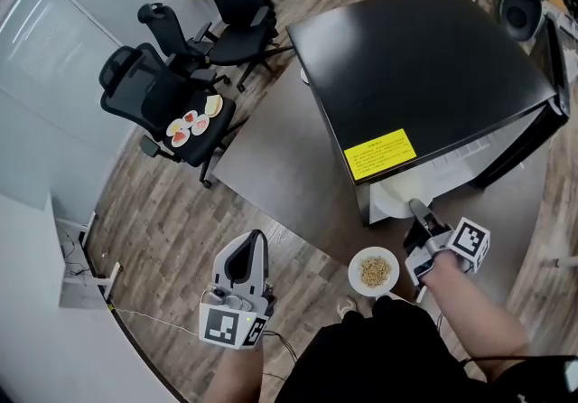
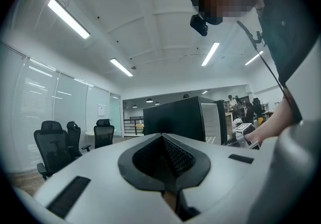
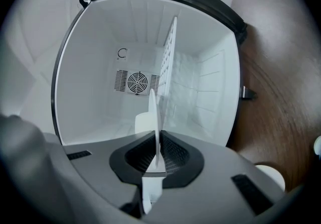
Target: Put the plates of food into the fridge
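Looking steeply down on a black fridge (image 1: 424, 67), door open, yellow label (image 1: 380, 154) at the front edge of its top. Inside the fridge: white walls, one wire shelf (image 3: 169, 62), a round fan grille (image 3: 136, 83) at the back. At its open front, right gripper (image 3: 158, 140) clamped narrow on the rim of a white plate (image 3: 146, 122) (edge-on, so contents unreadable). Just beside the right hand (image 1: 444, 267), a second plate (image 1: 373, 270) heaped with pale brown food; support beneath it unclear. Well apart, small plates (image 1: 191, 126) of red and white food on the seat of a black office chair (image 1: 135, 89). Left gripper (image 2: 162, 142) level, jaws pressed together on nothing. Lower fridge front hidden beneath its top.
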Demonstrator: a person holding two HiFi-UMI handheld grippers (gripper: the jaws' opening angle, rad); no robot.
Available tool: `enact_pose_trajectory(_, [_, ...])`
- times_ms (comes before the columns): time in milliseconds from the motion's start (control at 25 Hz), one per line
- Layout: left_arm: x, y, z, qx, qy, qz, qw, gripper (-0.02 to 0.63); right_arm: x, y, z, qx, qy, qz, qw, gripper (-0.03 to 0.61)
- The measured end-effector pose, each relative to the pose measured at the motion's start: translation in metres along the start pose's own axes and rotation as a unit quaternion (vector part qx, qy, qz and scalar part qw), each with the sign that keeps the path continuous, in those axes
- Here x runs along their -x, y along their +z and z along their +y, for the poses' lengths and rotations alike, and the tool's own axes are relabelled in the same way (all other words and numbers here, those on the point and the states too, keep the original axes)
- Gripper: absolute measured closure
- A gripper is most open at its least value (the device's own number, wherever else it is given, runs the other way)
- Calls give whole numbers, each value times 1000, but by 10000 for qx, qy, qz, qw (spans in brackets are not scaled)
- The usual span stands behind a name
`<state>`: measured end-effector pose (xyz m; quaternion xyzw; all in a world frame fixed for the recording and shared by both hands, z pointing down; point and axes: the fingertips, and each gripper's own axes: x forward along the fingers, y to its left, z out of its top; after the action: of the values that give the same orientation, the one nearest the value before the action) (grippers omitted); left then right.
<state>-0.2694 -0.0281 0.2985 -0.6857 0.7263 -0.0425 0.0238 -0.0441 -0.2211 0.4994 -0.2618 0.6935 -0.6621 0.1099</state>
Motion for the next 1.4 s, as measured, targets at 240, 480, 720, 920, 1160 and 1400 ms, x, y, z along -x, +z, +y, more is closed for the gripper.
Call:
enact_pose_trajectory(240, [5,-4,8,-3,43,76,10000,611,-13,2,1,-195,-78,-71,9998,560])
enact_pose_trajectory(480, [10,-10,16,38,151,148,9998,611,-26,5,5,-260,-159,-50,9995,560])
enact_pose_trajectory(720, [11,-9,23,26,233,141,9996,611,-35,9,7,-329,-242,-73,9991,560])
enact_pose_trajectory(920, [14,-14,27,48,284,155,9995,611,-42,10,8,-380,-285,-86,9988,560])
enact_pose_trajectory(1160, [12,-18,31,56,306,155,9994,611,-54,15,9,-396,-252,-142,9988,560])
enact_pose_trajectory(1400, [18,-12,36,68,371,131,9992,611,-56,14,19,-105,-338,-124,9993,560])
